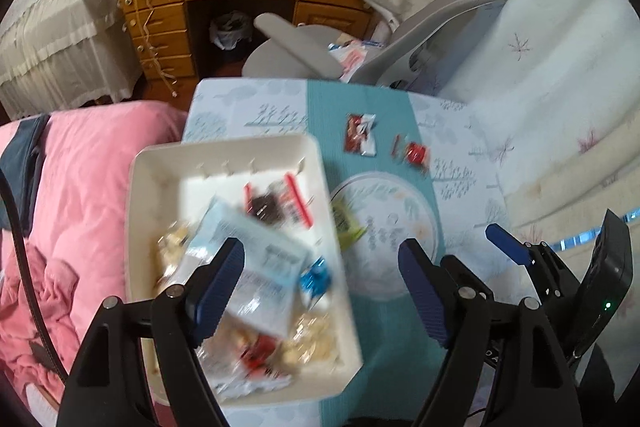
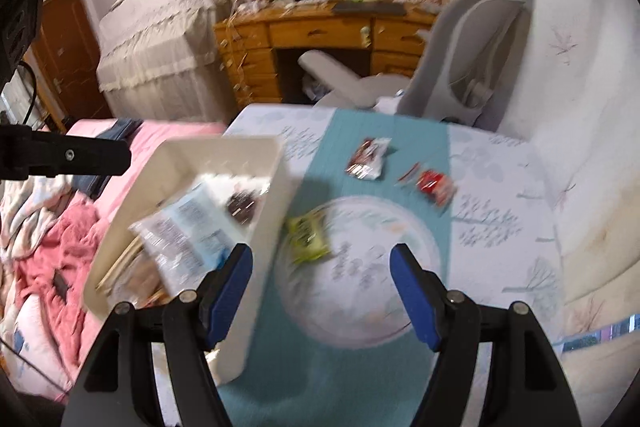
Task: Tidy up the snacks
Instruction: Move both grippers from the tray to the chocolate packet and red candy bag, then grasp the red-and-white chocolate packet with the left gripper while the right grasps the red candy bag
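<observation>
Both jaws stand wide and empty here: the left hand-held gripper [image 1: 320, 291] hovers over the white bin [image 1: 160, 163] of wrapped snacks at the bench's left edge, and the right hand-held gripper [image 2: 322, 291] hangs above the bench [image 2: 500, 227]. Three packets lie loose on the cloth: a green one [image 2: 308, 235] just beside the bin, a red-and-white one [image 2: 368, 159] and a small red one [image 2: 434, 185] farther back. They look light, crinkly and slippery, so pinching a flat sealed edge seems safest.
</observation>
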{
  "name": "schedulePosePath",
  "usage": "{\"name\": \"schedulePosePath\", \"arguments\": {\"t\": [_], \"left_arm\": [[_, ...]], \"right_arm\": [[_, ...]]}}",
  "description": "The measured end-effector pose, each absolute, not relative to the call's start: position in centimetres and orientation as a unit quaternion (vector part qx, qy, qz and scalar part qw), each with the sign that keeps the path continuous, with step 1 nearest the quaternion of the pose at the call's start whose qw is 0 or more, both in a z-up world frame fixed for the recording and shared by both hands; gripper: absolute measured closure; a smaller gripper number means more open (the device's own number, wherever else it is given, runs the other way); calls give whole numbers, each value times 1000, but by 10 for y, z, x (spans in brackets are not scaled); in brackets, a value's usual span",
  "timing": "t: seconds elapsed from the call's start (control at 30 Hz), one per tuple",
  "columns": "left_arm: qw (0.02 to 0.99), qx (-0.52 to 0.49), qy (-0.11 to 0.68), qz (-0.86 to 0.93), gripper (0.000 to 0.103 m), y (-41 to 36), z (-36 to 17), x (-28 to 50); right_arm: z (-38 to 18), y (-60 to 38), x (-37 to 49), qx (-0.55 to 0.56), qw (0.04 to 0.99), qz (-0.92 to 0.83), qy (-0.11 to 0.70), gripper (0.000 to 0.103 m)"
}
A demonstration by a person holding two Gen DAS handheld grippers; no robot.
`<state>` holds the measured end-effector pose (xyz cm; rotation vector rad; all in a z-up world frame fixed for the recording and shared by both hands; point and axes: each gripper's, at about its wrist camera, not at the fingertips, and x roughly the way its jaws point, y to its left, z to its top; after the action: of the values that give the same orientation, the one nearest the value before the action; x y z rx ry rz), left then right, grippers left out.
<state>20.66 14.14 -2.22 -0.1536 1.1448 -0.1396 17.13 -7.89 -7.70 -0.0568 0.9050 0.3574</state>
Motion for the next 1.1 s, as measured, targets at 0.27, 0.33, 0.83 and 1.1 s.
{"name": "schedulePosePath", "arguments": {"t": [0.27,0.33,0.83,1.1], "left_arm": [[840,-74,534,-59,25,94,-43,267],[843,-79,529,-60,25,84,-50,283],[829,-62,555,-44,25,25,-128,405],[791,-42,610,-20,25,5,-194,439]], "right_arm": [[-92,-129,229,33,911,123,392,31],[-102,-137,242,40,914,112,387,31],[-187,-162,314,95,923,24,373,31],[-228,-159,331,109,913,17,392,31]]}}
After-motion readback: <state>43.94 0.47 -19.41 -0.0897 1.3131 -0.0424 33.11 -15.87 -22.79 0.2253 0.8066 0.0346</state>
